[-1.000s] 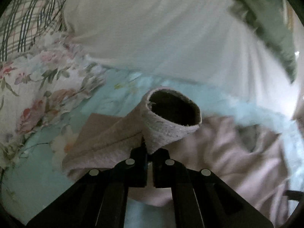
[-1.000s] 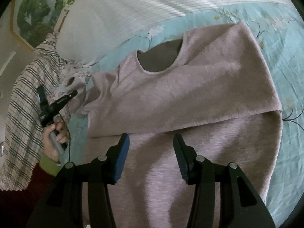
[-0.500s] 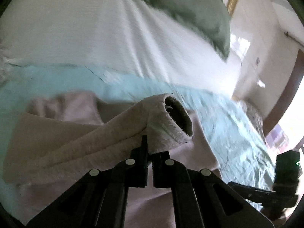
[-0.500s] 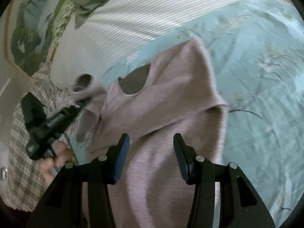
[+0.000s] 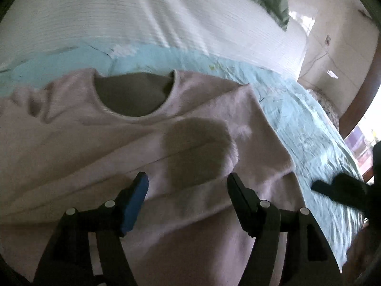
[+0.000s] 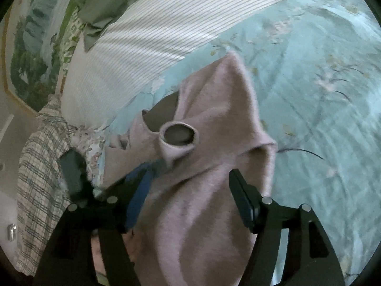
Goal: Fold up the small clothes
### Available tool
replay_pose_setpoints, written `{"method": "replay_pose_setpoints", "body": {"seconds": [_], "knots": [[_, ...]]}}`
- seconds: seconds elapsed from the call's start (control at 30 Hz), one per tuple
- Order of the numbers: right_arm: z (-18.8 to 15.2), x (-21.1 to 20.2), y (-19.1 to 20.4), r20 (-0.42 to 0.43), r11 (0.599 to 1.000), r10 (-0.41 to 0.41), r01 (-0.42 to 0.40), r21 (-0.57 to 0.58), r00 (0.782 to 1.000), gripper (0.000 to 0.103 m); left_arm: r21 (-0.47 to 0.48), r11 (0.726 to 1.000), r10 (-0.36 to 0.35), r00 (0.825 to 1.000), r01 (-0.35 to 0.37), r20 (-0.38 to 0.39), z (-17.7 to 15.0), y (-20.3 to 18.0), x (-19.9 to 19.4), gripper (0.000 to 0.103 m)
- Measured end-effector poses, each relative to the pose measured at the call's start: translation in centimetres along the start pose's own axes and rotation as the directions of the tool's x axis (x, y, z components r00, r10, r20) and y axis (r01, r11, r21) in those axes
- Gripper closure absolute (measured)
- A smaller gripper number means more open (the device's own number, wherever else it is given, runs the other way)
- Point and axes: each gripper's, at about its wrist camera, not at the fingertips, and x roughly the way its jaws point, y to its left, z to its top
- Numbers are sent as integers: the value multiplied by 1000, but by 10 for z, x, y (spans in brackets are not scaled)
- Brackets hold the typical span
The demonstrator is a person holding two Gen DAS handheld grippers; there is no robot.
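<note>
A small pale pink sweater (image 5: 100, 143) lies on the light blue floral bedsheet (image 5: 297, 124), neckline (image 5: 133, 95) toward the pillows. Both sleeves are folded across its body. My left gripper (image 5: 187, 183) is open just above the sweater's middle, holding nothing. In the right wrist view the sweater (image 6: 214, 143) shows a round sleeve cuff (image 6: 178, 134) standing up beside the left gripper's blue pad (image 6: 140, 183). My right gripper (image 6: 190, 188) is open and empty above the sweater's lower part.
A white striped pillow (image 5: 142, 12) and a green pillow (image 6: 107, 2) lie at the head of the bed. A plaid cloth (image 6: 35, 166) and floral fabric (image 6: 92, 143) sit at the left. The right gripper's dark body (image 5: 345, 188) shows at the right edge.
My left gripper carried the sleeve cuff across the sweater's body, then opened and let it go. The right gripper stayed open and drifted a little over the sweater's right side.
</note>
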Motion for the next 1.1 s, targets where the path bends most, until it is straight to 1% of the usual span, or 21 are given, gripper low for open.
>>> {"method": "replay_pose_setpoints", "body": {"seconds": [0.1, 0.13, 0.2, 0.27, 0.33, 0.37, 0.43, 0.47, 0.53, 0.57, 0.6, 0.63, 0.7, 0.73, 0.83, 0.87, 0.9, 0.97, 1.0, 1.03, 1.1], "knots": [[5, 18, 10, -24, 1000, 11, -12, -17, 1000, 34, -7, 1000, 15, 1000, -15, 11, -20, 20, -35, 33], [7, 26, 14, -36, 1000, 4, -5, -26, 999, 34, -19, 999, 36, 999, -35, 22, -28, 31, -48, 33], [11, 42, 19, -54, 999, -21, 19, -48, 998, 34, -58, 993, 100, 994, -98, 33, -40, 57, -70, 33], [14, 52, 25, -60, 996, -38, 33, -80, 997, 34, -121, 975, 193, 980, -186, 50, -52, 92, -92, 33], [17, 64, 33, -61, 993, -51, 43, -114, 997, 34, -185, 947, 278, 959, -264, 53, -60, 125, -106, 33], [19, 71, 37, -64, 990, -57, 48, -134, 996, 34, -219, 932, 306, 951, -290, 43, -64, 145, -110, 33], [23, 85, 42, -76, 986, -75, 62, -157, 994, 34, -259, 909, 340, 940, -325, 13, -65, 169, -110, 35], [24, 92, 45, -83, 983, -84, 69, -170, 993, 35, -271, 904, 347, 938, -332, 8, -64, 179, -108, 35], [26, 106, 49, -94, 975, -108, 87, -204, 990, 59, -259, 909, 336, 942, -327, -10, -59, 190, -99, 35], [26, 113, 51, -108, 973, -115, 90, -213, 987, 83, -249, 908, 343, 939, -338, -25, -56, 192, -91, 35], [27, 117, 52, -122, 973, -116, 89, -213, 986, 95, -242, 906, 349, 936, -347, -36, -53, 195, -84, 35], [29, 119, 53, -128, 974, -109, 80, -211, 986, 95, -240, 902, 356, 933, -358, -51, -52, 198, -77, 35], [35, 110, 61, -94, 971, -97, 73, -227, 991, 96, -233, 899, 361, 928, -372, -90, -48, 204, -64, 37], [39, 99, 66, -64, 969, -80, 62, -239, 995, 96, -225, 896, 370, 924, -382, -96, -46, 205, -59, 38], [52, 58, 79, 46, 964, -26, 37, -264, 999, 97, -217, 887, 398, 914, -406, -84, -38, 204, -51, 39], [57, 41, 79, 98, 962, -31, 56, -268, 995, 97, -214, 883, 410, 908, -418, -80, -34, 204, -49, 40], [61, 30, 76, 133, 962, -42, 76, -263, 990, 97, -212, 882, 414, 907, -420, -77, -31, 203, -47, 42], [70, 7, 60, 204, 970, -68, 112, -215, 977, 97, -211, 889, 400, 913, -407, -75, -29, 202, -45, 44], [74, 0, 49, 220, 973, -94, 136, -186, 971, 97, -207, 890, 399, 914, -406, -76, -30, 201, -44, 44], [77, -2, 33, 198, 977, -119, 150, -153, 973, 97, -204, 889, 403, 912, -409, -76, -30, 200, -43, 43], [76, 3, 18, 154, 981, -128, 148, -129, 980, 97, -232, 883, 401, 912, -409, -81, -28, 203, -42, 43]]}}
